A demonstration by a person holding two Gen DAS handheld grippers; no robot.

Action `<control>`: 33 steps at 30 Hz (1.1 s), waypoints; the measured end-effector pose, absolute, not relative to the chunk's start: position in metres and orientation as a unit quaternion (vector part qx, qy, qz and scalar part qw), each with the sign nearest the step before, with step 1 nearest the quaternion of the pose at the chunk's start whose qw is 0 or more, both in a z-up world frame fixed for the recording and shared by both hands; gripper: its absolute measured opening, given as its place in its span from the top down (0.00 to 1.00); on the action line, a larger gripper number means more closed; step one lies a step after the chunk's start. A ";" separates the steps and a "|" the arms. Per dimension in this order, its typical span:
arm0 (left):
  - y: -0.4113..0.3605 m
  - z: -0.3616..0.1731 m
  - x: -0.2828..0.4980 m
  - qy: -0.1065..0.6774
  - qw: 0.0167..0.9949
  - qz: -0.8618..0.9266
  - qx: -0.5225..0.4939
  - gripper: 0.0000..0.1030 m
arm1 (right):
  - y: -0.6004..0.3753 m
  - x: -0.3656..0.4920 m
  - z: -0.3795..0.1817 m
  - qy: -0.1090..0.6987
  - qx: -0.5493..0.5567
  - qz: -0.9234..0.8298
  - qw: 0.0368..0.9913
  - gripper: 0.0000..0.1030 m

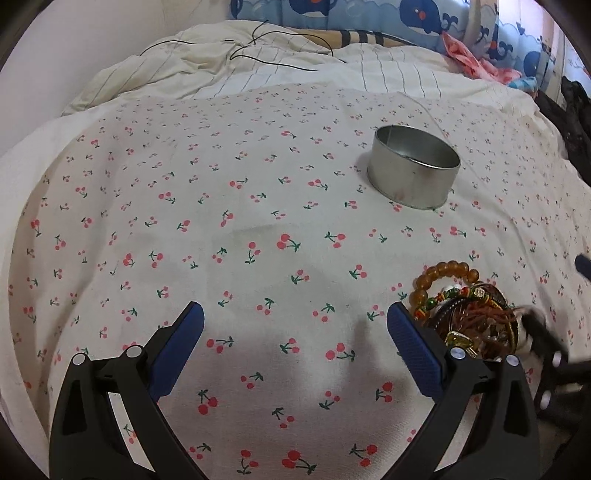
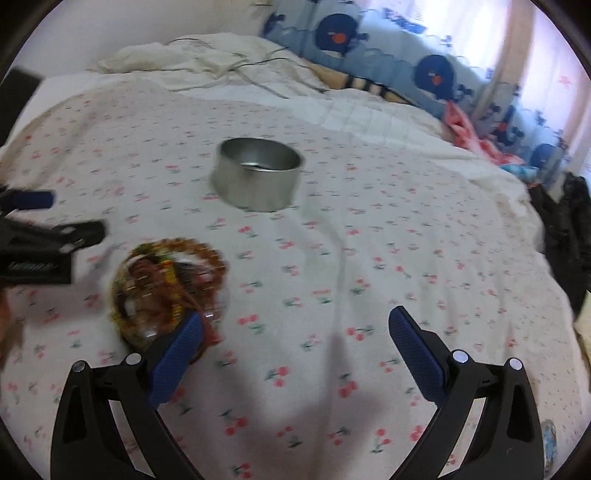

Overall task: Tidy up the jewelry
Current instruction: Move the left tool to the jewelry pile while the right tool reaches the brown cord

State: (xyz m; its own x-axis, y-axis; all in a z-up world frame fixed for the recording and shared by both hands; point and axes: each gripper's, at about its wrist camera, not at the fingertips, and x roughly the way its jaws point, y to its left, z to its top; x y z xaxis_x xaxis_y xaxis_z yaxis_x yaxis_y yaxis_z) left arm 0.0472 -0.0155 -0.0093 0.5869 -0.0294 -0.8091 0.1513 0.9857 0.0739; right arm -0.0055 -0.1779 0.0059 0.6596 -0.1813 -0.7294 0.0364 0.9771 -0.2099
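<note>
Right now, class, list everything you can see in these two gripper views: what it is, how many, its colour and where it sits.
metal tin: one, silver, open-topped, on the cherry-print sheet, beyond the jewelry
jewelry pile: one heap of bracelets, amber beads with red, green and brown strands, on the sheet between the two grippers
cherry-print sheet: one, white with red cherries, covering the bed
striped quilt: one, cream, bunched at the far end
black cord: one, lying on the quilt
whale-print fabric: blue, along the far edge
pink cloth: one, far right
dark clothing: black, right edge
left gripper: open, blue pads, empty
right gripper: open, blue pads, empty
</note>
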 end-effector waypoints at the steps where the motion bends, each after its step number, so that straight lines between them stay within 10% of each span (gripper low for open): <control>1: -0.016 -0.009 0.047 0.451 0.889 -0.050 0.068 0.07 | -0.182 -0.003 0.005 0.409 -0.092 -0.075 0.905 0.07; 27: -0.043 -0.007 0.034 0.447 0.873 -0.184 0.068 0.07 | -0.192 0.001 0.006 0.442 -0.100 0.007 0.891 0.07; 33: -0.047 0.000 0.029 0.430 0.875 -0.211 0.067 0.15 | -0.199 0.014 -0.011 0.486 -0.048 0.049 0.871 0.42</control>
State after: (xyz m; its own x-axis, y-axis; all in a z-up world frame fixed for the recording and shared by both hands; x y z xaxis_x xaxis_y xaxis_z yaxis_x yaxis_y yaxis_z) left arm 0.0289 -0.0466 -0.0005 0.5415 -0.3118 -0.7807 0.4269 0.9020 -0.0641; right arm 0.0142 -0.1992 -0.0111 0.5231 0.0377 -0.8515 -0.1318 0.9906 -0.0372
